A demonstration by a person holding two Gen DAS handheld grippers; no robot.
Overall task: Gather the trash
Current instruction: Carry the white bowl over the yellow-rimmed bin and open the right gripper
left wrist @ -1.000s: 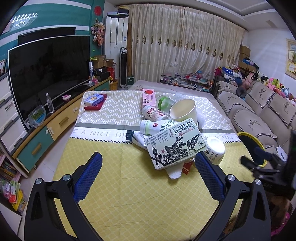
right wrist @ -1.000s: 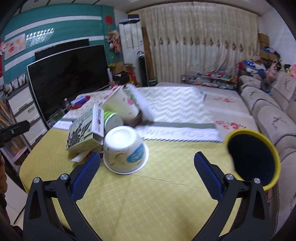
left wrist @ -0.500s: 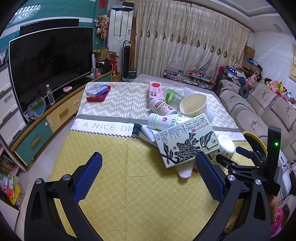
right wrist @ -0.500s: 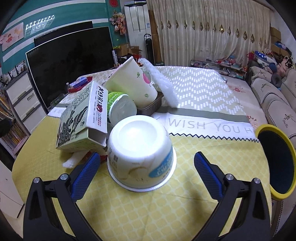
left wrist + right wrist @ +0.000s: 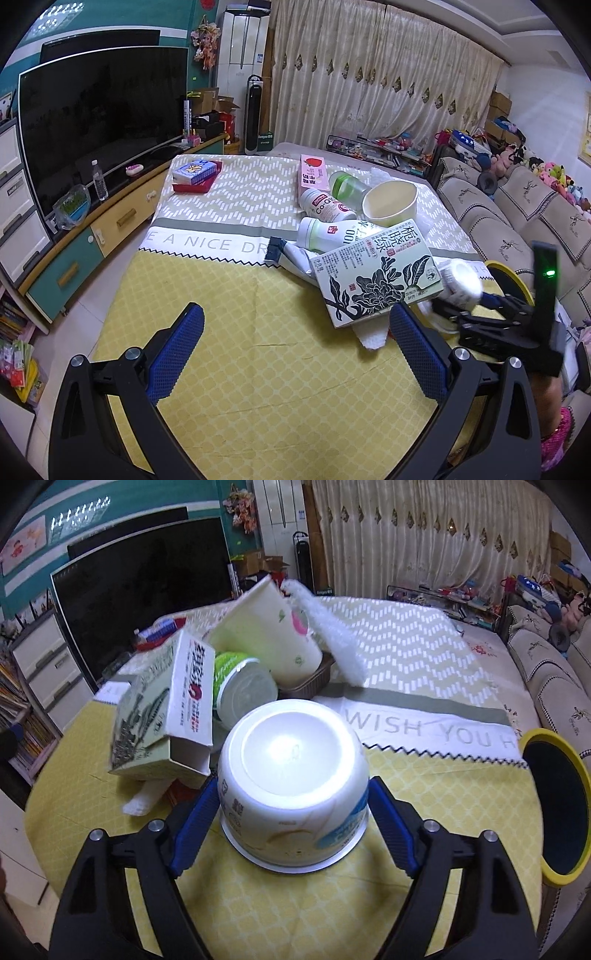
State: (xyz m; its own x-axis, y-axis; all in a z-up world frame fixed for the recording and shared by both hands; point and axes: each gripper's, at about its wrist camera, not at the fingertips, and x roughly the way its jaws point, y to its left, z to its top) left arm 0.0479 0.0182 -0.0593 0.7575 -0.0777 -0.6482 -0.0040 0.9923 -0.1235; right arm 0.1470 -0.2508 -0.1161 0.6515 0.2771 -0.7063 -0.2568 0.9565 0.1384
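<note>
The left gripper (image 5: 295, 349) stood wide, its blue pads (image 5: 176, 352) apart over bare yellow tablecloth (image 5: 240, 354) at the near edge of the table, touching and holding nothing. Just beyond its right pad lay the trash heap: a green-and-white floral carton (image 5: 376, 275) resting on a crumpled white tissue (image 5: 373, 338), with two white bottles (image 5: 328, 232) lying on their sides farther off, then a pink carton (image 5: 313, 176), a green-capped jar (image 5: 347, 186) and an open paper cup (image 5: 389, 203).

To the right of that heap, the right gripper (image 5: 293, 806) had its jaws closing around an upturned white bowl (image 5: 291, 771) that sat rim-down on the yellow cloth. The bowl was between the two blue pads, and each pad (image 5: 199, 819) lay against or just beside the bowl's side wall; firm pressing could not be told. The same floral carton (image 5: 162, 705) leaned just left of the bowl, a green-lidded tub (image 5: 242, 690) lay behind it, and a large tilted paper cup (image 5: 269, 631) rested in a brown tray (image 5: 310, 681) farther back. At the far right edge of the table stood a yellow-rimmed bin (image 5: 554, 805), well apart from the bowl.
</note>
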